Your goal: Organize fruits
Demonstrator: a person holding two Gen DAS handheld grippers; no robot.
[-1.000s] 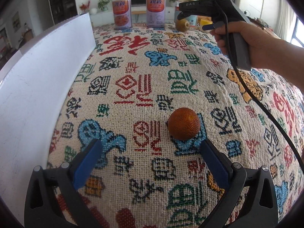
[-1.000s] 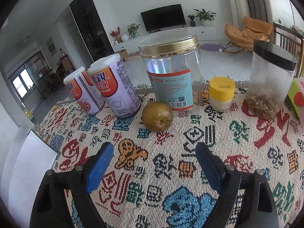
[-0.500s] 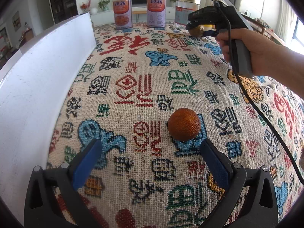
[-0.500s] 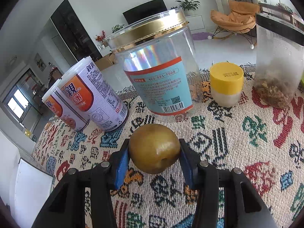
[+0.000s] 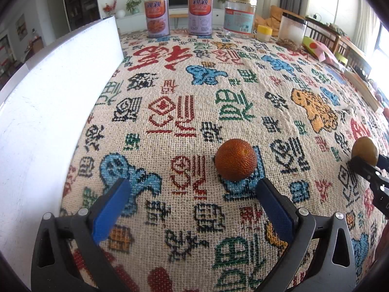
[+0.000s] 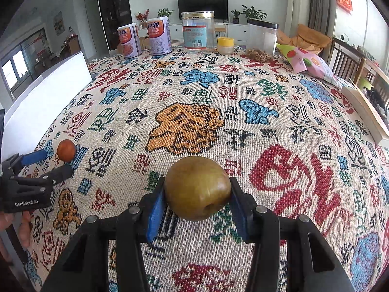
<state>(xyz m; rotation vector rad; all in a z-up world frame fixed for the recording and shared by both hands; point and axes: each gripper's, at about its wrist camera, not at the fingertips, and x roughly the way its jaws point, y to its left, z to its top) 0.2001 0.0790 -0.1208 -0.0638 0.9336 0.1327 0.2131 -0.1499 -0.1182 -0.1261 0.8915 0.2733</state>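
A rough orange-brown round fruit (image 5: 235, 159) lies on the patterned tablecloth (image 5: 184, 77), just ahead of my left gripper (image 5: 192, 203), whose blue pads stand wide apart and open behind it. The same fruit (image 6: 66, 150) shows small at the left of the right wrist view, in front of the left gripper (image 6: 46, 163). My right gripper (image 6: 196, 200) is shut on a smooth olive-brown fruit (image 6: 197, 191), lifted above the cloth. In the left wrist view that held fruit (image 5: 364, 150) appears at the right edge.
A white board (image 5: 43, 102) stands along the left side. At the far edge stand two printed cans (image 6: 159, 36), a clear gold-lidded jar (image 6: 198, 32), a small yellow-lidded pot (image 6: 225, 45), a black-lidded clear container (image 6: 261, 39). A pink snack bag (image 6: 306, 62) lies right.
My right gripper closed on the olive-brown fruit by the jar, then carried it from the far edge back toward the near right. The left gripper and the orange fruit stayed put.
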